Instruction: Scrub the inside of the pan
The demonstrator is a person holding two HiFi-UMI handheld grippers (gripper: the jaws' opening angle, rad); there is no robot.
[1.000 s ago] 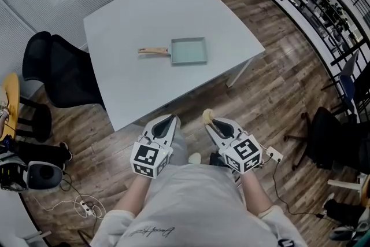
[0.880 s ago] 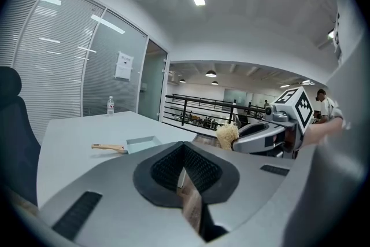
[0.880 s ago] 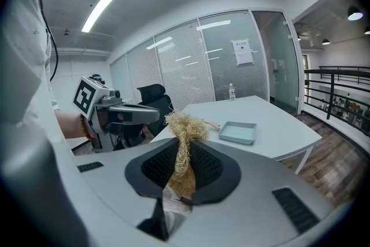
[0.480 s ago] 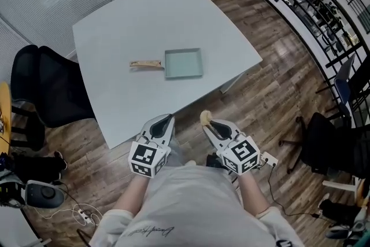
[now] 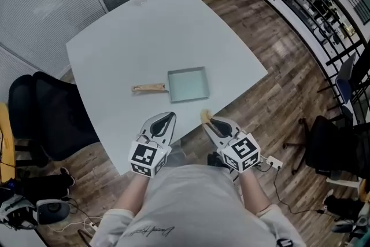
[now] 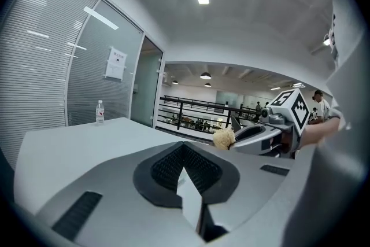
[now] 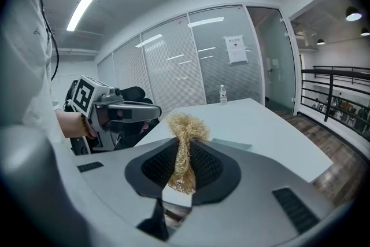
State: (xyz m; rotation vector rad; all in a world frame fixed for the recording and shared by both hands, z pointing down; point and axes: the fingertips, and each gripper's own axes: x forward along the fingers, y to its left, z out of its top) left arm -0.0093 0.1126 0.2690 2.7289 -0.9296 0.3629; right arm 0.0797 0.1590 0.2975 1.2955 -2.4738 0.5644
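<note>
Now R claw (image 5: 211,124) grips scrubber (image 7: 184,127); L claw (image 5: 164,120) closed; pan (image 5: 188,84) untouched.

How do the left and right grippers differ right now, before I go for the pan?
The left gripper is empty, its fingers closed on nothing; the right gripper is clamped on a straw-coloured scrubber. In the head view the left gripper lines up with where the handle meets the pan, the right gripper with the pan's opposite edge. Both are shut, point toward the pan and are short of it.
</note>
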